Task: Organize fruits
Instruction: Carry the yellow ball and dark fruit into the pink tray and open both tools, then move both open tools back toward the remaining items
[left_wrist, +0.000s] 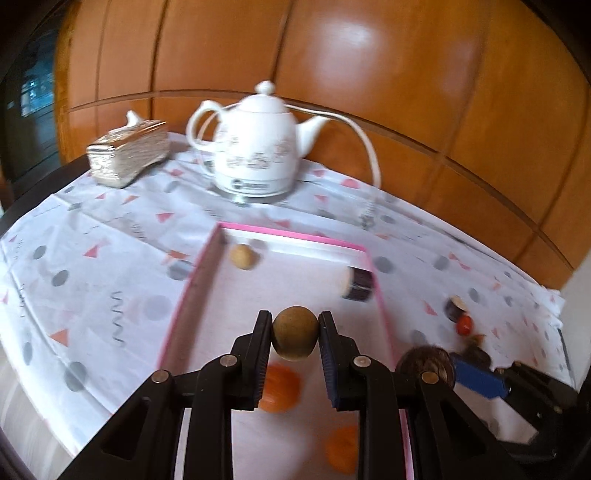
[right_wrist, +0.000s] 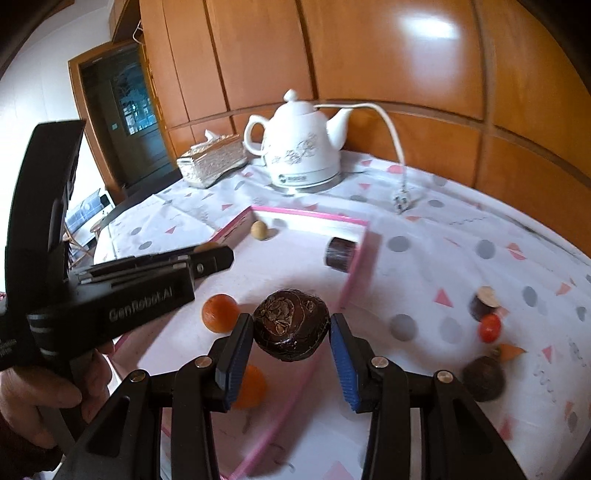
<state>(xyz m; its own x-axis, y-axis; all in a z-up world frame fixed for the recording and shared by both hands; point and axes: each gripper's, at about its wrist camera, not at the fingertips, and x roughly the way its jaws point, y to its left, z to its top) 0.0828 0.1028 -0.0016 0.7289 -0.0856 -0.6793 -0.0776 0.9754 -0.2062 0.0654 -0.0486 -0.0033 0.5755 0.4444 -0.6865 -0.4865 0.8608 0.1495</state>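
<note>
**Both grippers carry a fruit over the pink-edged tray**

The left gripper (left_wrist: 295, 334) is clamped on a small round tan-brown fruit (left_wrist: 295, 338); both black pads touch its sides, and it hangs above the white floor of the shallow tray with the pink rim (left_wrist: 291, 233). The right gripper (right_wrist: 291, 338) is closed on a dark brown, glossy, flattened fruit with a rough skin (right_wrist: 291, 325), held over the near right edge of the same tray.

Inside the tray lie another small tan round fruit (left_wrist: 242, 256) near the far left corner, a short dark purple cylinder piece with a pale cut end (left_wrist: 355, 283) against the right wall, and two orange round fruits (left_wrist: 277, 387) nearer to the cameras.

On the white tablecloth with grey dots and pink triangles (right_wrist: 461, 229), to the right of the tray, there are one more dark purple piece (right_wrist: 484, 302), a small red fruit (right_wrist: 489, 328) just beside it, and a dark round fruit (right_wrist: 484, 378). A white ceramic kettle (left_wrist: 258, 147) and a shiny tissue box (left_wrist: 129, 151) stand behind the tray. In the right wrist view, a hand (right_wrist: 40, 398) holds the left gripper's handle.
</note>
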